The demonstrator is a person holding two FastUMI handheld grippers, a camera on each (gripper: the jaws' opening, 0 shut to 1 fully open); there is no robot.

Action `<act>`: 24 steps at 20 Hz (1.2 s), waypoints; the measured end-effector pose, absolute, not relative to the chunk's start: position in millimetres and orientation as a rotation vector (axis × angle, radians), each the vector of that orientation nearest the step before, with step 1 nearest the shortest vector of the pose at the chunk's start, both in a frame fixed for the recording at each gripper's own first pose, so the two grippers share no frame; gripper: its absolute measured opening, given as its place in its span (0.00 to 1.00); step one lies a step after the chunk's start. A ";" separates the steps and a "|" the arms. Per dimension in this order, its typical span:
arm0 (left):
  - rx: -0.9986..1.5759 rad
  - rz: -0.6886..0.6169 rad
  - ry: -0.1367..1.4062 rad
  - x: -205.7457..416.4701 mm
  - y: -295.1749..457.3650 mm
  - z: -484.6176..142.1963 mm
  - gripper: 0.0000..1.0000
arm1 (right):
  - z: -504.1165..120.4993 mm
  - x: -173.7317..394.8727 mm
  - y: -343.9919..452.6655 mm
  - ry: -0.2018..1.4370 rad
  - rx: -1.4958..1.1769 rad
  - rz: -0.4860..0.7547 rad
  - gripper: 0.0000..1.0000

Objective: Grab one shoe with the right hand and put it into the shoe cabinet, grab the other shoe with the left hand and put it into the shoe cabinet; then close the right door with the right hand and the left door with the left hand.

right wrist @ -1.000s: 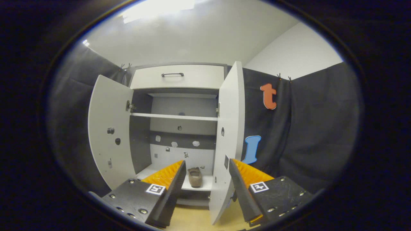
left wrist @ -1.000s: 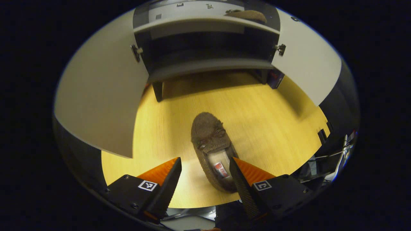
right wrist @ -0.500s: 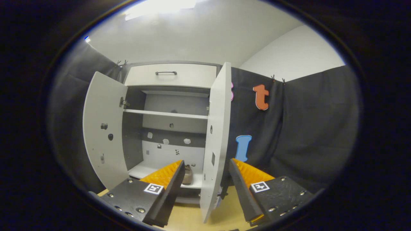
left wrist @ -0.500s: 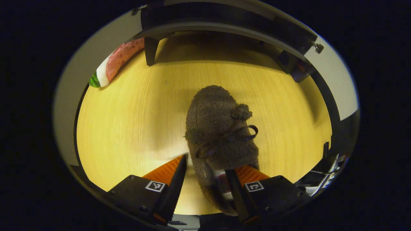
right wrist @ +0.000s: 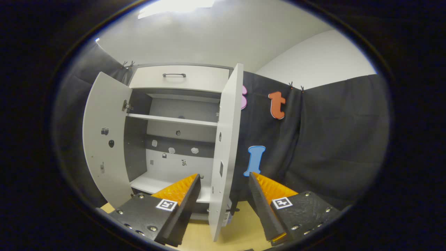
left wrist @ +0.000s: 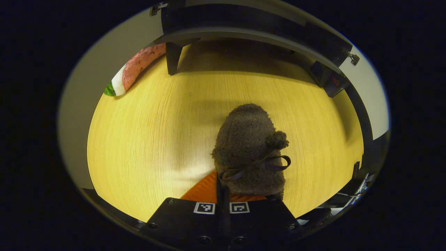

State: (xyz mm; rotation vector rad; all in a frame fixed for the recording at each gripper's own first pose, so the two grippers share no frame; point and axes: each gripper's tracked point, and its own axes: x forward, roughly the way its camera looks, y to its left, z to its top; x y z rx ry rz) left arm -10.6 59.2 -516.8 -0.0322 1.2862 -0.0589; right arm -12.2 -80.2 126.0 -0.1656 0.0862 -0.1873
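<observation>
Since the left gripper [left wrist: 223,190] is clamped only on the heel rim of the fuzzy brown shoe [left wrist: 249,150], lower centre over the wooden floor [left wrist: 146,139], it could pivot and drop. Right gripper [right wrist: 223,198] spread wide, empty, facing the shoe cabinet [right wrist: 181,104].

Both shoe cabinet [right wrist: 174,139] doors stand open, the shelves reachable between them; the right door [right wrist: 224,146] edge juts just before the right gripper [right wrist: 223,195]
</observation>
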 end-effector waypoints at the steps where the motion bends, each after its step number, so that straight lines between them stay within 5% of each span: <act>1: -0.035 -0.063 1.287 -10.9 58.0 -515.0 0.01 | 124.2 -12.8 -81.6 0.090 -0.167 -0.191 0.84; 10: -0.074 -0.148 1.068 34.5 51.3 -471.4 0.01 | 113.2 -10.0 -90.4 0.102 -0.157 -0.209 0.84; 24: -0.160 -0.230 0.570 207.5 2.7 -218.7 0.01 | 109.5 -12.8 -107.0 0.078 -0.155 -0.254 0.84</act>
